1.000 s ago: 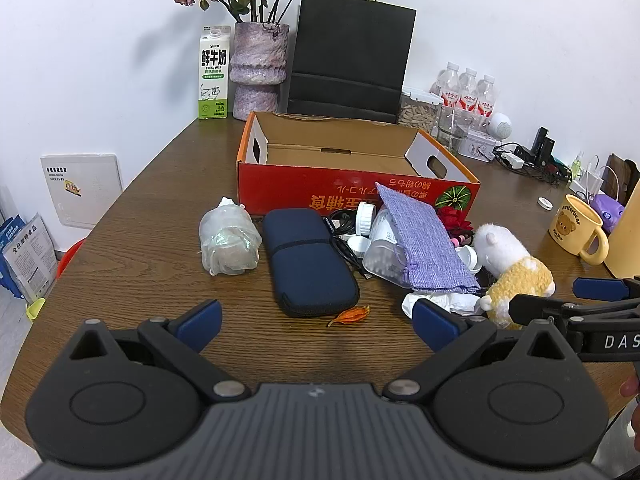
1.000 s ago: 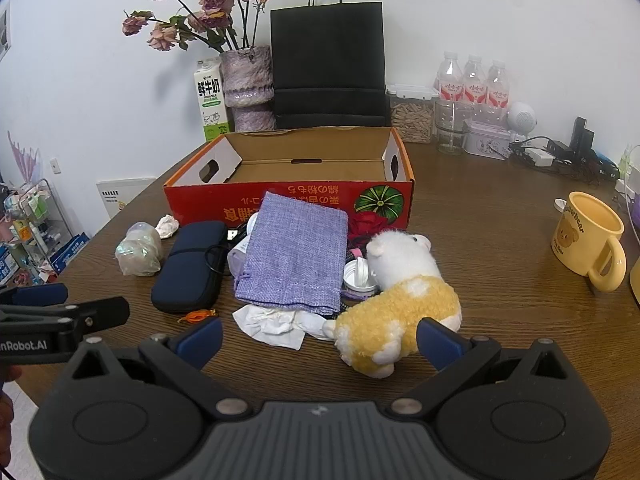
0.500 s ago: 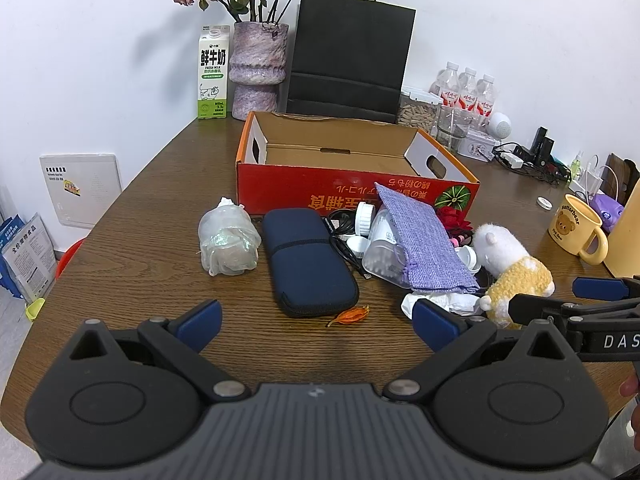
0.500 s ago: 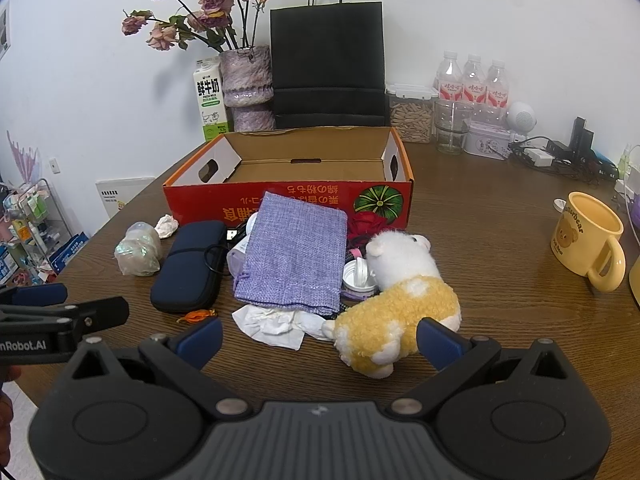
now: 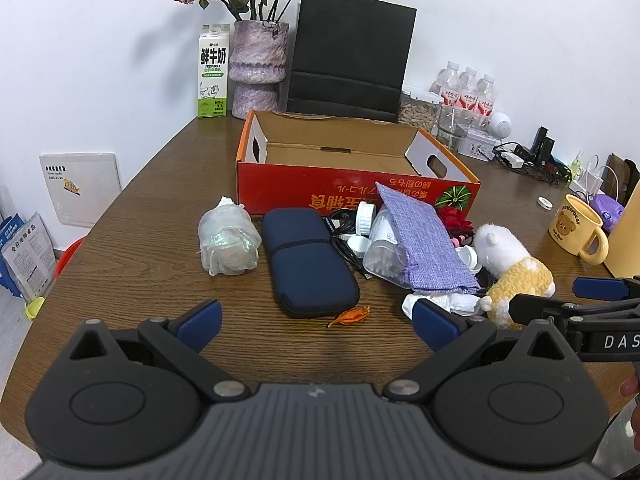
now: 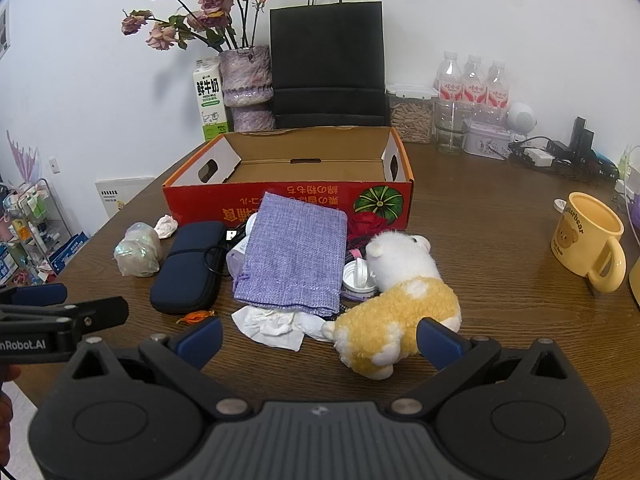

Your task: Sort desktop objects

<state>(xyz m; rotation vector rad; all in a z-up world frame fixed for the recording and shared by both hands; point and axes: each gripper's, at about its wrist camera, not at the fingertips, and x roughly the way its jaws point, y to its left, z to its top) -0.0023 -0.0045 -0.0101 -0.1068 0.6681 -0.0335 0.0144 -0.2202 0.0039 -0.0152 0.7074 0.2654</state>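
An open red cardboard box point(image 5: 352, 196) point(image 6: 288, 200) stands mid-table, nothing visible inside. In front of it lies a clutter: a navy pouch point(image 5: 308, 260) point(image 6: 186, 266), a purple woven bag point(image 5: 420, 240) point(image 6: 294, 256), a yellow-and-white plush toy point(image 5: 516, 268) point(image 6: 400, 296), a wrapped clear bundle point(image 5: 228, 240) point(image 6: 138, 250), crumpled tissue point(image 6: 272, 324), white jars and a black cable. My left gripper point(image 5: 316, 322) is open near the front edge, short of the pouch. My right gripper point(image 6: 318, 340) is open, its right finger beside the plush toy.
A yellow mug point(image 6: 588, 240) stands at the right. Along the back wall are a black paper bag point(image 5: 348, 52), a vase of dried roses point(image 5: 258, 68), a milk carton point(image 5: 214, 76), water bottles point(image 6: 472, 84) and a tangle of chargers point(image 5: 532, 156). An orange petal point(image 5: 350, 316) lies by the pouch.
Both grippers have barely crept forward; nothing on the table has moved and both stay open.
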